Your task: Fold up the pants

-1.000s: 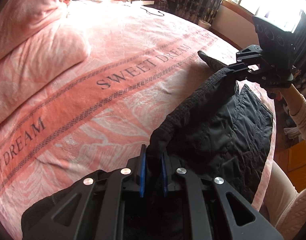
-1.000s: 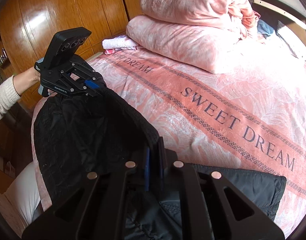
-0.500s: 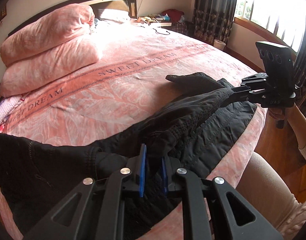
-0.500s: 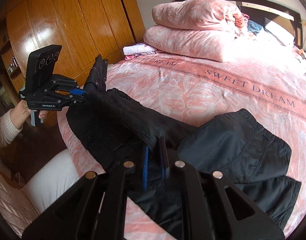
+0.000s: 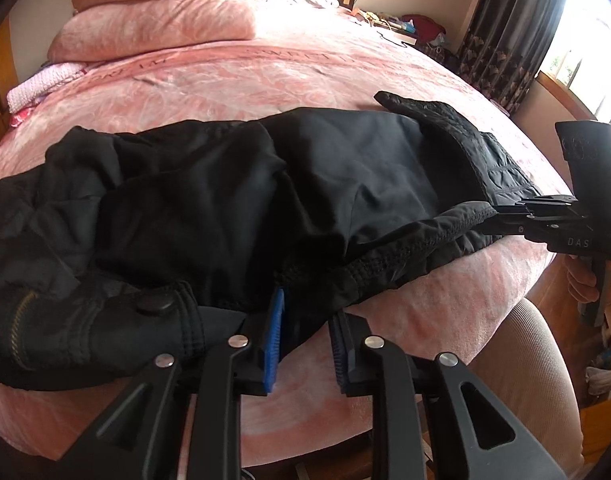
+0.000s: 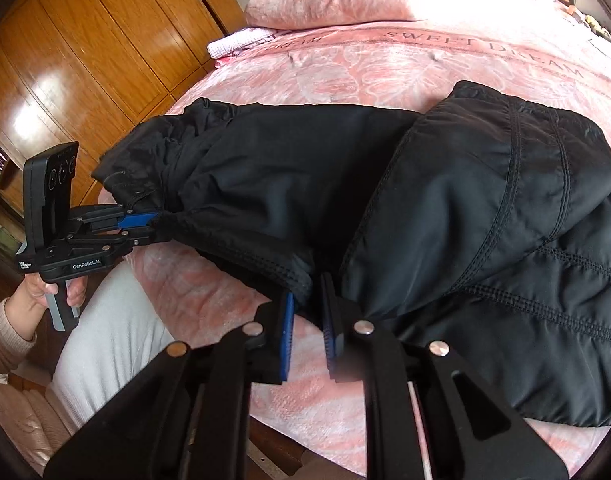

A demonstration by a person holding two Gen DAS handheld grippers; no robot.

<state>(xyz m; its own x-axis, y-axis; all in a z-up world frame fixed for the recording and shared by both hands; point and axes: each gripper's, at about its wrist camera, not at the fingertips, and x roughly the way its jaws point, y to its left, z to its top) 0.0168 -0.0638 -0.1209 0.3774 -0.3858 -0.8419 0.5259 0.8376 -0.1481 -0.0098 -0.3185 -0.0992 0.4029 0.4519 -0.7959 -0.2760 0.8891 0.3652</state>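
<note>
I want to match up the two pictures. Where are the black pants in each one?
Left wrist view: the black pants lie across the middle of the picture on the pink bed, from the left edge to the right gripper.
Right wrist view: the pants fill the middle and right, starting at the left gripper.
Shared landmark: the stacked pink pillows at the top.

On the bedspread you can read "SWEET DREAM". Your left gripper carries "GenRobot.AI", with a small label beside it too fine to read; your right gripper shows "DAS".
</note>
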